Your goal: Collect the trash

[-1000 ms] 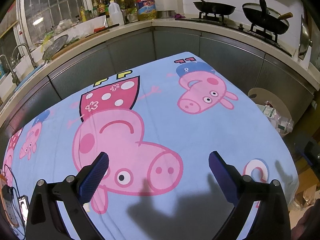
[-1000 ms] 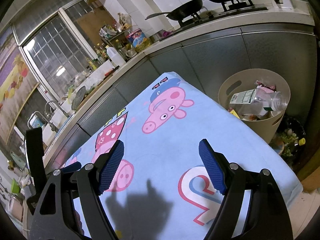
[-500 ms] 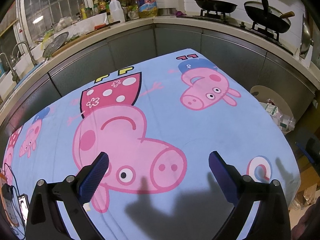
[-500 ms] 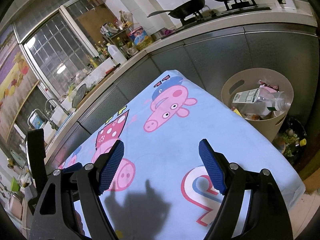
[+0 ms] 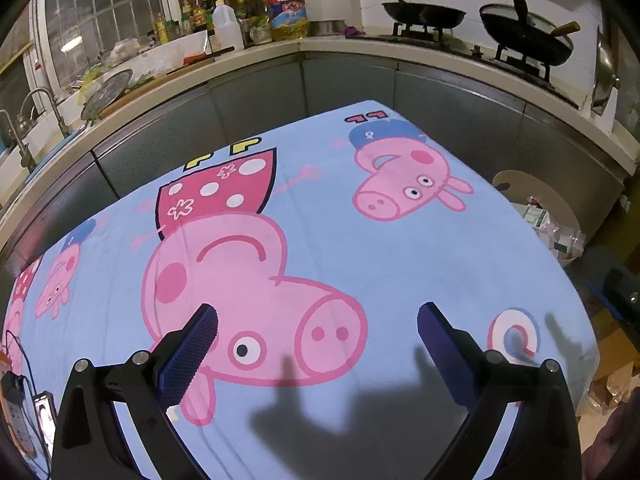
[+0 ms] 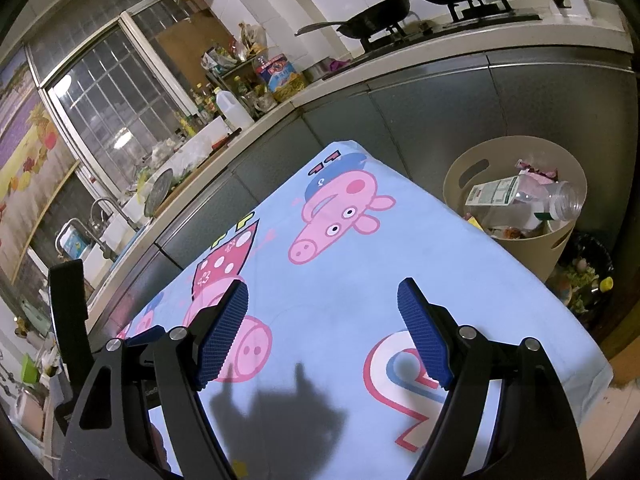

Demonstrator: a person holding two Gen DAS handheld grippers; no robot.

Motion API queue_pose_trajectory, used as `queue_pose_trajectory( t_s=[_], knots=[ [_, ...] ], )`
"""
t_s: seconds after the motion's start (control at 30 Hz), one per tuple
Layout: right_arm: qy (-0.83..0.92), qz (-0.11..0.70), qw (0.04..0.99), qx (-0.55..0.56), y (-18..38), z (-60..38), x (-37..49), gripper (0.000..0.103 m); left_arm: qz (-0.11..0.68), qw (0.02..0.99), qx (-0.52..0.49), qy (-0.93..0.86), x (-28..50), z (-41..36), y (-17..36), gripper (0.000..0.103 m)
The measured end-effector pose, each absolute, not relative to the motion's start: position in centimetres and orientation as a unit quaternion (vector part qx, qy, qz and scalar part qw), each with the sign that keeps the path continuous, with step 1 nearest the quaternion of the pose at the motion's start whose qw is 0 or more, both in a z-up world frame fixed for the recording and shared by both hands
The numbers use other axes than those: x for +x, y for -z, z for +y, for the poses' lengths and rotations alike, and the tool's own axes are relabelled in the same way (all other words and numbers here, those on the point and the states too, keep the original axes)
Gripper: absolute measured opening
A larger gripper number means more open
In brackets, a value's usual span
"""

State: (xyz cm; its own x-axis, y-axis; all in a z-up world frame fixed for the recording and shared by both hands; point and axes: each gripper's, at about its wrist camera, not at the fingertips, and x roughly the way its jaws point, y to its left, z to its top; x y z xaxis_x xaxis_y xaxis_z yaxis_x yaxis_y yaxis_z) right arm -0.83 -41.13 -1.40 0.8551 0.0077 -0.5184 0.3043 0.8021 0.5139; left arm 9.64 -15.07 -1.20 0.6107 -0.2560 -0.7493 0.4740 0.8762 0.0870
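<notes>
Blue cloth (image 5: 360, 248); both hand-held grippers (image 5: 318, 320) (image 6: 322, 304) spread, empty; bottle label (image 6: 494, 194) in bin (image 6: 516, 240) unreadable.

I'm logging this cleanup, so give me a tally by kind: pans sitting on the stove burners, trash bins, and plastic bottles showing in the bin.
Pans on burners: 2, the frying pan and the wok
trash bin: 1
plastic bottle showing in it: 1
Total: 4
</notes>
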Motion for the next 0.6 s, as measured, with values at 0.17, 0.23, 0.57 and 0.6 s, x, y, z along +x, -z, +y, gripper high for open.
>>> queue_pose_trajectory(
  t_s=[0.17, 0.23, 0.57, 0.6],
  knots=[
    [0.082, 0.249, 0.921, 0.288, 1.0, -40.7, -1.1, 0.076, 0.374, 0.893, 0.128, 0.217, 9.1, -15.0, 0.4, 0.099],
    [0.082, 0.248, 0.922, 0.286, 1.0, -40.7, -1.2, 0.076, 0.367, 0.895, 0.126, 0.219, 8.9, -15.0, 0.1, 0.099],
    [0.099, 0.226, 0.933, 0.264, 0.2, -40.2, -2.6, 0.076, 0.325, 0.908, 0.122, 0.234, 7.4, -15.0, -1.5, 0.099],
    [0.1, 0.223, 0.933, 0.263, 0.1, -40.2, -2.7, 0.076, 0.323, 0.908, 0.122, 0.236, 7.4, -15.1, -1.5, 0.099]
  ],
)
